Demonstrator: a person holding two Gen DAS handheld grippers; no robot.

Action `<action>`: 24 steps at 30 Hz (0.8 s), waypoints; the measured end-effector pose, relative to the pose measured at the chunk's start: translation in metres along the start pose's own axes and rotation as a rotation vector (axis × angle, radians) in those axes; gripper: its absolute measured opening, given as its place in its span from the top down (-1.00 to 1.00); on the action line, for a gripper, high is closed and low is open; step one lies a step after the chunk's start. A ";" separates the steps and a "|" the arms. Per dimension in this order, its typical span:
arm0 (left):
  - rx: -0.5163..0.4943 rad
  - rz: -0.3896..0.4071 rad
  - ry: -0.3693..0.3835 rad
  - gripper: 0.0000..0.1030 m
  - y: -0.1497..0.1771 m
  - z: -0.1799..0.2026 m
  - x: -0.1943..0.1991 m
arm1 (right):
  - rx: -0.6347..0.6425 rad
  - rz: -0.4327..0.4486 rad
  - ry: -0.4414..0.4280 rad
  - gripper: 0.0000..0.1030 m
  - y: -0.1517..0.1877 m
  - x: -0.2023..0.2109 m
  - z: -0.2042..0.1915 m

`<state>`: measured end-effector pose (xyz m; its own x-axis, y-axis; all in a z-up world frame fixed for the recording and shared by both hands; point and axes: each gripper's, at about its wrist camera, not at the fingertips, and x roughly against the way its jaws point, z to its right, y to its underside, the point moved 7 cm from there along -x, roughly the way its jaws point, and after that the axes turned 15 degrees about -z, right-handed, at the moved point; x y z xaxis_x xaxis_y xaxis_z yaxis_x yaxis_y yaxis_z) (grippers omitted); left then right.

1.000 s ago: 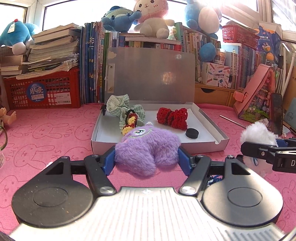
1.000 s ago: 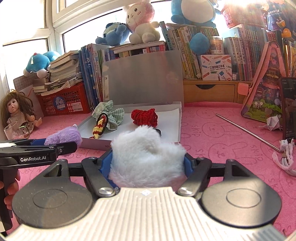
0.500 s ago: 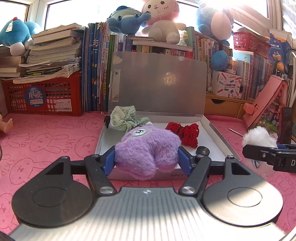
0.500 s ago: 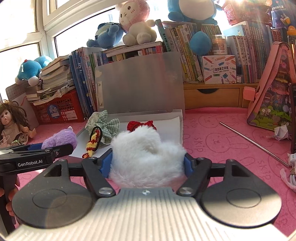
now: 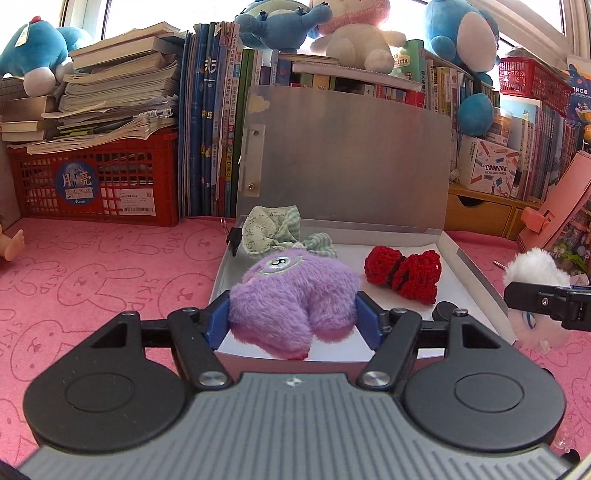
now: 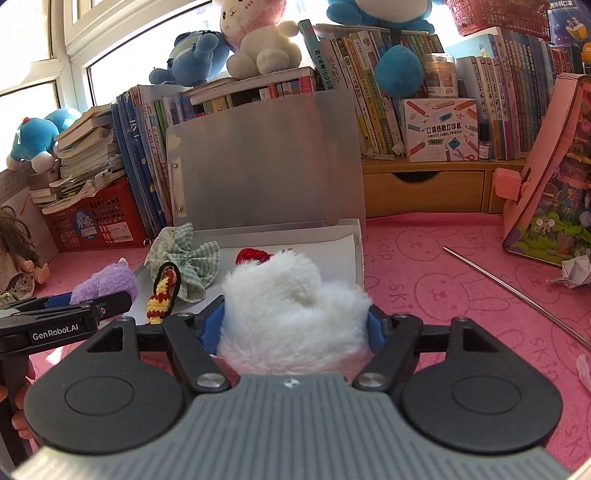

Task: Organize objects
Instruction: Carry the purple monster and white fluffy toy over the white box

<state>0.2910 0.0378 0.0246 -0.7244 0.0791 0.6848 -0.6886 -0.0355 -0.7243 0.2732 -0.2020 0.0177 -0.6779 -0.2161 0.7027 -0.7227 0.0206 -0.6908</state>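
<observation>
Bright daylight pours in from the windows at the far side, and the sky there blows out to pure white. Glare washes over the pink-and-white plush rabbit up on the books, bleaching its edges. The upright grey lid catches a soft sheen. Near us, both views show the black gripper bodies in shade. Fisheye bending curves the book rows at the sides, and the corners darken. Focus stays crisp mid-frame.

White box floor lies bare beside red bow.
</observation>
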 end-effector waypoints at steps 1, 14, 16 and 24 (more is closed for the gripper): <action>-0.004 -0.001 -0.001 -0.42 -0.001 0.000 -0.003 | 0.000 -0.004 0.001 -0.44 -0.001 -0.003 0.000; -0.011 -0.028 -0.013 -0.42 -0.006 0.001 -0.034 | 0.008 -0.035 0.013 -0.44 -0.011 -0.040 -0.007; -0.011 -0.032 -0.017 -0.42 -0.007 0.001 -0.038 | 0.009 -0.039 0.009 -0.44 -0.012 -0.045 -0.008; -0.020 -0.043 -0.032 -0.42 -0.008 -0.002 -0.054 | 0.015 -0.054 -0.020 -0.43 -0.011 -0.059 -0.008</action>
<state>0.3359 0.0356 -0.0068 -0.6949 0.0486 0.7175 -0.7187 -0.0130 -0.6952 0.3198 -0.1814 -0.0148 -0.6353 -0.2358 0.7354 -0.7558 -0.0058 -0.6548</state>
